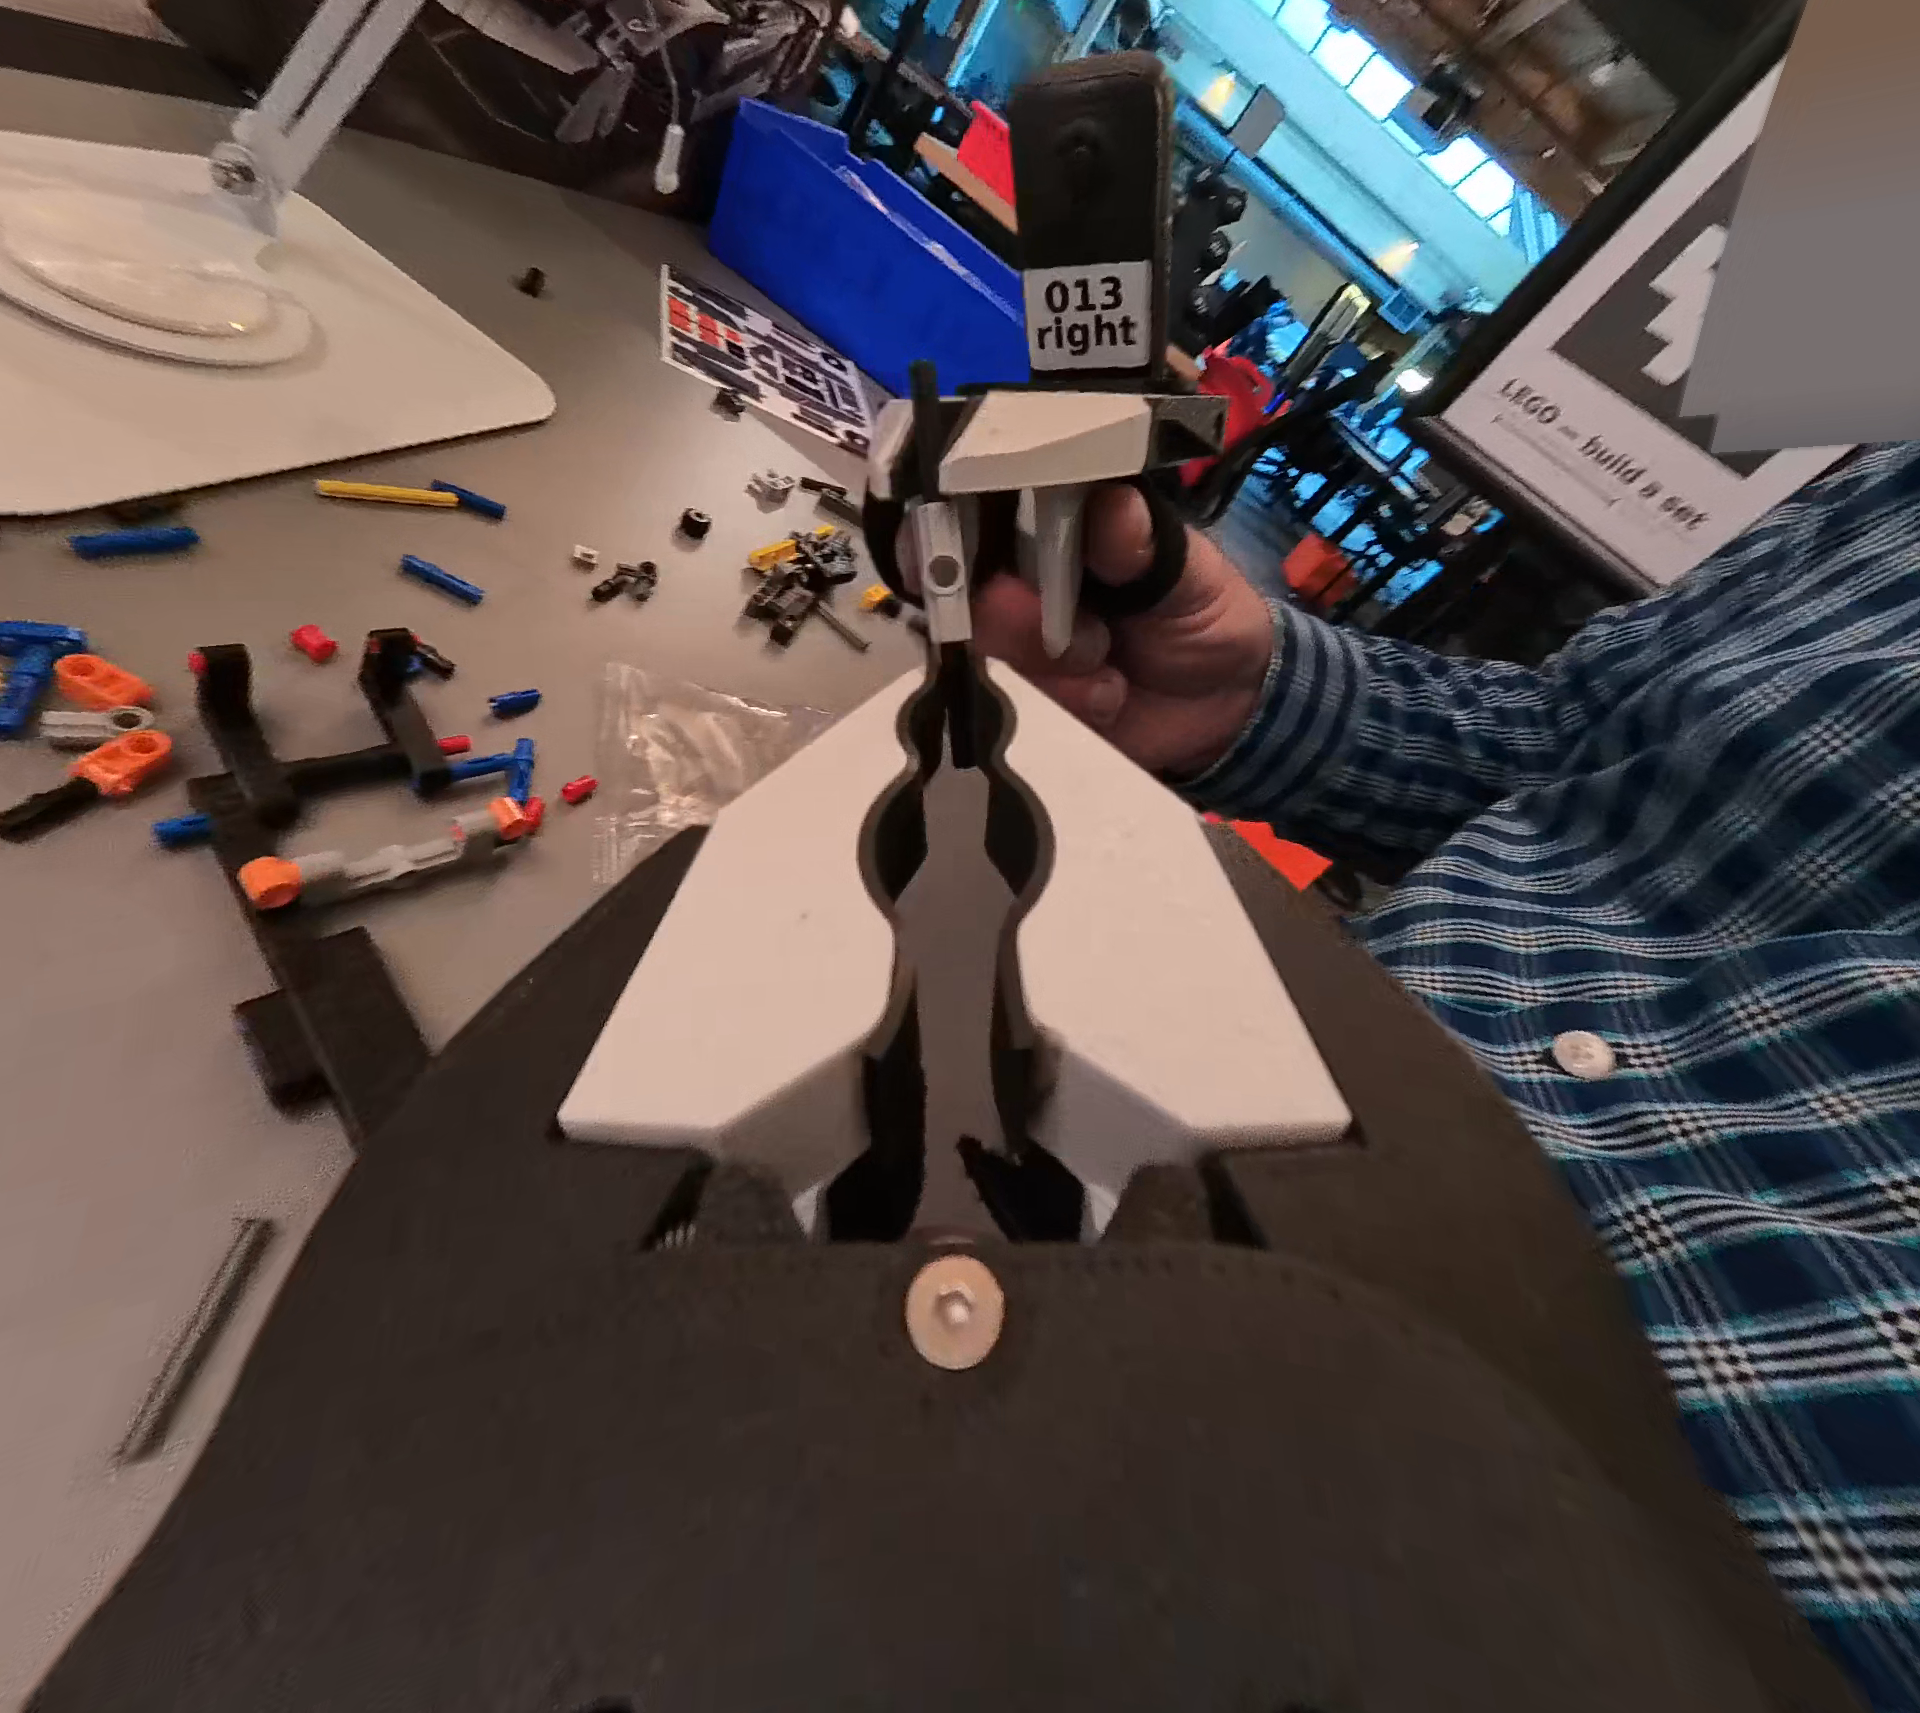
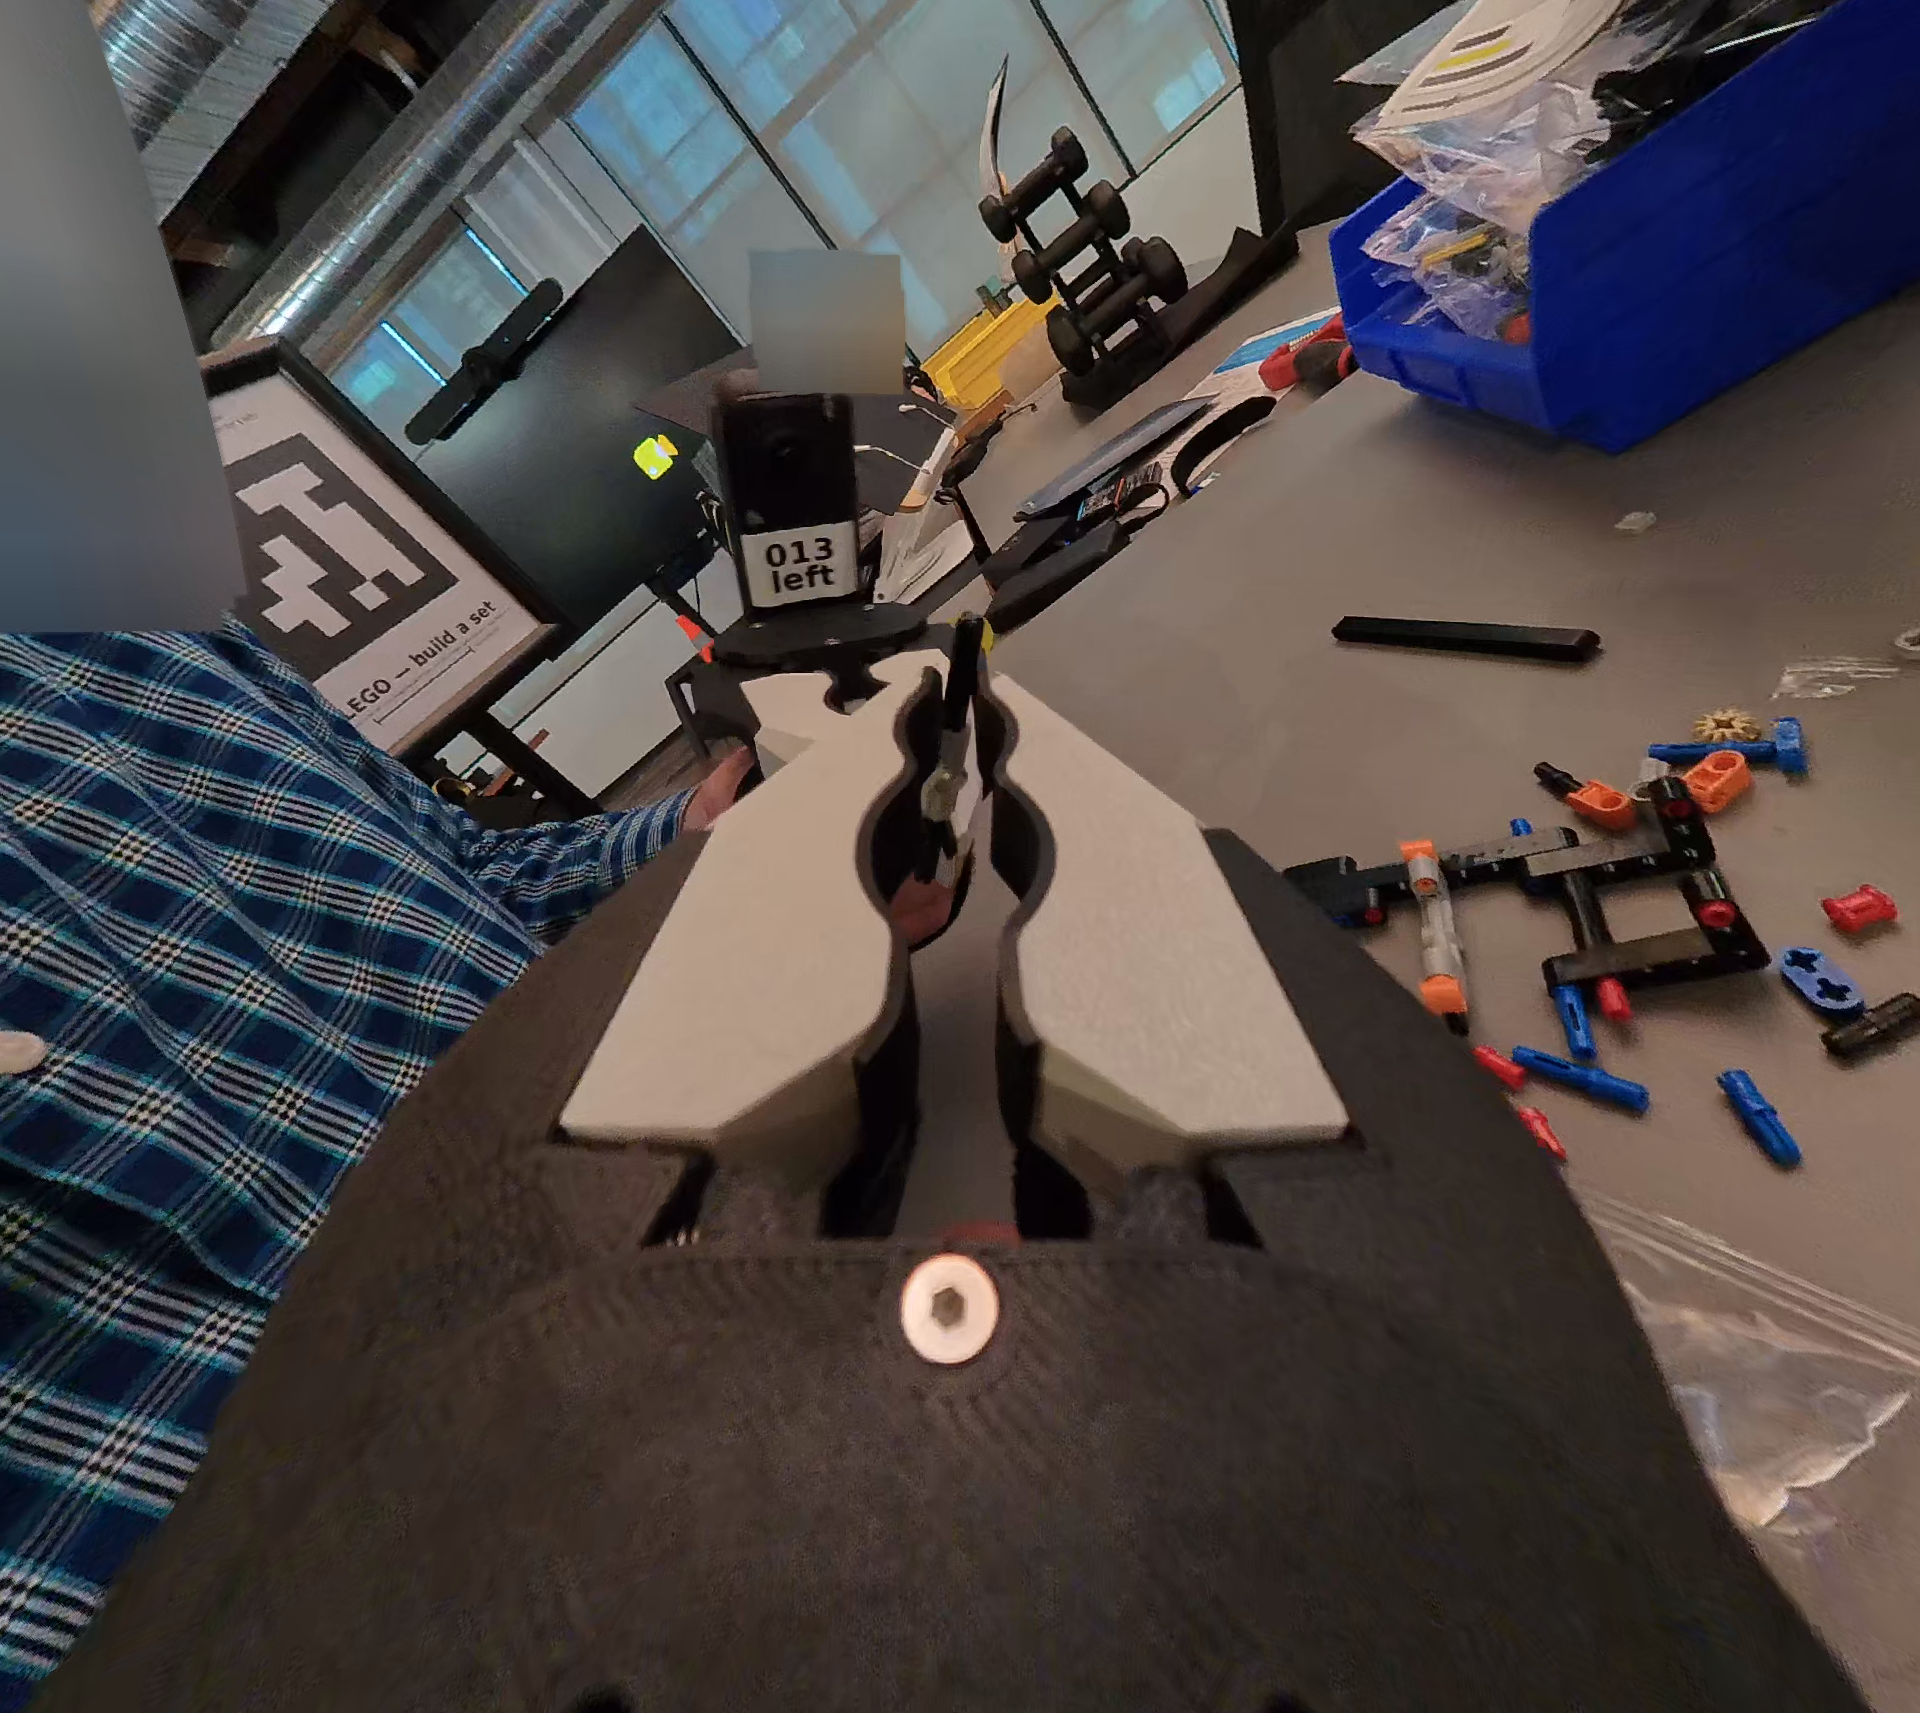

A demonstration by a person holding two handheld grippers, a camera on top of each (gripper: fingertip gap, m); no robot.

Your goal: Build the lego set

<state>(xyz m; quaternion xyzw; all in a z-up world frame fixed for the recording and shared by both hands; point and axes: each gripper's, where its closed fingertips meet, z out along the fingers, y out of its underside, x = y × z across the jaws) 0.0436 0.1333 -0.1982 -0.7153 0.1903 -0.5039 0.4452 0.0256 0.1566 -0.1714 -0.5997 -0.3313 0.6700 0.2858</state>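
Observation:
Both grippers are raised above the grey table and face each other. My left gripper [image 1: 951, 707] is shut on the lower end of a thin black axle [image 1: 928, 427]. A light grey beam [image 1: 943, 572] with a round hole sits on that axle just beyond my left fingertips. My right gripper [image 1: 914, 468], held by a hand, grips the same axle higher up. In the right wrist view my right gripper [image 2: 951, 702] is shut on the black axle [image 2: 964, 661], with the grey piece [image 2: 940, 790] between its fingers. The left gripper [image 2: 862, 697] is close behind it.
A partly built black frame [image 1: 260, 780] [image 2: 1652, 884] with orange and grey parts lies on the table among loose blue and red pins. Also present: blue bin [image 1: 831, 240] [image 2: 1714, 292], sticker sheet [image 1: 758, 364], clear bag [image 1: 675, 749], white lamp base [image 1: 260, 375], long black beam [image 2: 1465, 637], plaid sleeve [image 1: 1558, 728]. Both grippers' tips are close together, under 4 cm apart.

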